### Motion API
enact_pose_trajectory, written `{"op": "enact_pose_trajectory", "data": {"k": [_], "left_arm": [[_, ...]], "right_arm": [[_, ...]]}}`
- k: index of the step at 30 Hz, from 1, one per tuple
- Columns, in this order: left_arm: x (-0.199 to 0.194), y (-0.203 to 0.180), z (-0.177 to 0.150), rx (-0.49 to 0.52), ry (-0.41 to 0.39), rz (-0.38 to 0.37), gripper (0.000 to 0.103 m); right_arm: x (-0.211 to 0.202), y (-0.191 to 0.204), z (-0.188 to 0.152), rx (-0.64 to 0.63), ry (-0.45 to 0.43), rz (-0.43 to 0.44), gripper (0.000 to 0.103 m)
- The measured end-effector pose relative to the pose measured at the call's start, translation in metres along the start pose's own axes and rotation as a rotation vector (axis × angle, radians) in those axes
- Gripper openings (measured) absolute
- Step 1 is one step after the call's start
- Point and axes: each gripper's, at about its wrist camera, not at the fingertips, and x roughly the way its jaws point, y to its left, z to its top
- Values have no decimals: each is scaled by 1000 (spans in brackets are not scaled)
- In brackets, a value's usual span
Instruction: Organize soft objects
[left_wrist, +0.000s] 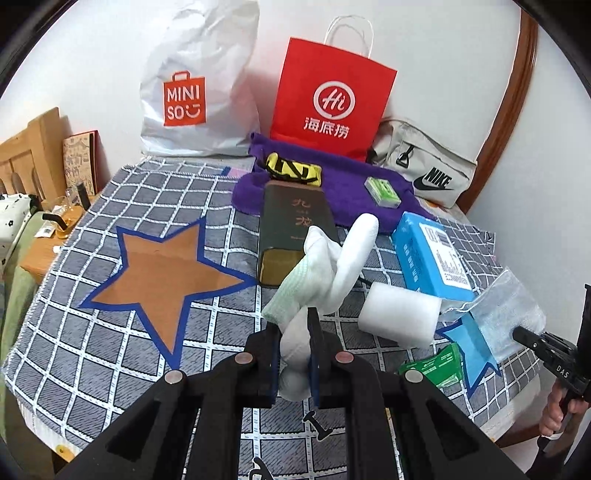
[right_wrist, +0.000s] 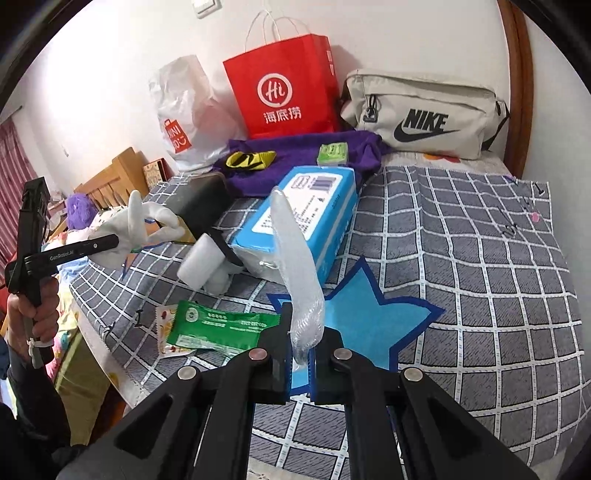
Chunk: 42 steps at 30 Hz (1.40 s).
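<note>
My left gripper (left_wrist: 293, 332) is shut on a bunch of white socks (left_wrist: 325, 266), one with a pale green toe, held up above the checked cloth just right of the orange star (left_wrist: 162, 280). The same socks (right_wrist: 144, 225) show in the right wrist view at far left. My right gripper (right_wrist: 301, 332) is shut on a clear bubble-wrap bag (right_wrist: 295, 266), lifted over the blue star (right_wrist: 369, 317). That bag (left_wrist: 506, 314) also appears at the right edge of the left wrist view, pinched by the right gripper (left_wrist: 524, 336).
On the checked cloth (left_wrist: 92, 354) lie a white foam roll (left_wrist: 400, 314), a blue tissue pack (left_wrist: 430, 254), a dark tin box (left_wrist: 291, 229), green sachets (right_wrist: 221, 328) and a purple towel (left_wrist: 347, 192). A red paper bag (left_wrist: 328, 99), white plastic bag (left_wrist: 192, 96) and beige Nike pouch (right_wrist: 424, 114) line the wall.
</note>
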Motion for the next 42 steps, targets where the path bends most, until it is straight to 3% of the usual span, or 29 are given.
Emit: {"op": "enact_pose_trajectory", "data": {"k": [9, 21, 42], "left_arm": [[-14, -9, 6, 8, -29, -7, 12], [-15, -20, 35, 17, -39, 12, 12], [28, -27, 106, 18, -23, 49, 12]], "right_arm": [[-15, 8, 10, -19, -36, 6, 6], [-18, 10, 48, -51, -71, -15, 5], [40, -10, 143, -22, -64, -16, 5]]}}
